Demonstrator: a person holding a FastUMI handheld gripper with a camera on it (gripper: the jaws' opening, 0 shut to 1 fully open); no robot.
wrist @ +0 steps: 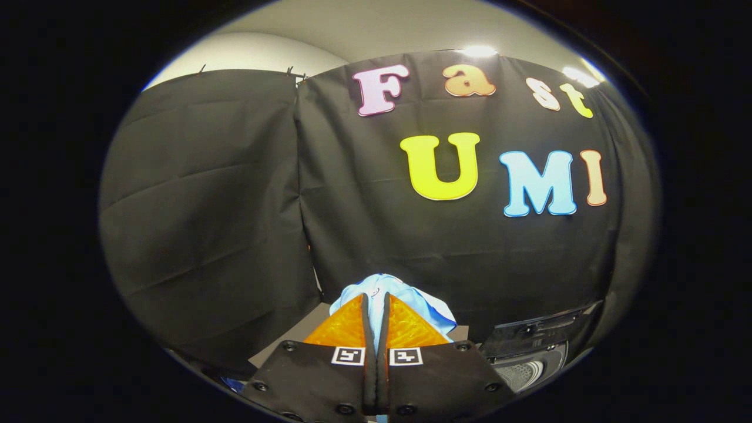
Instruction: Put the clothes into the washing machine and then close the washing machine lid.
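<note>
The tool (pixel 376 296) has its two fingers pressed together on a soft, crumpled light-blue garment (pixel 405 299), which bunches up around and beyond the tips. Down to the right sits the washing machine (pixel 531 352), dark glossy lid raised, perforated metal drum showing beneath.

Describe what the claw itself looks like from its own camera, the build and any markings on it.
The claw has two wedge-shaped fingers tapering to points, each with a dark padded strip along its inner edge. They mount on flat black plates fastened with round screws. Each plate carries a small square black-and-white marker near the finger base.
</note>
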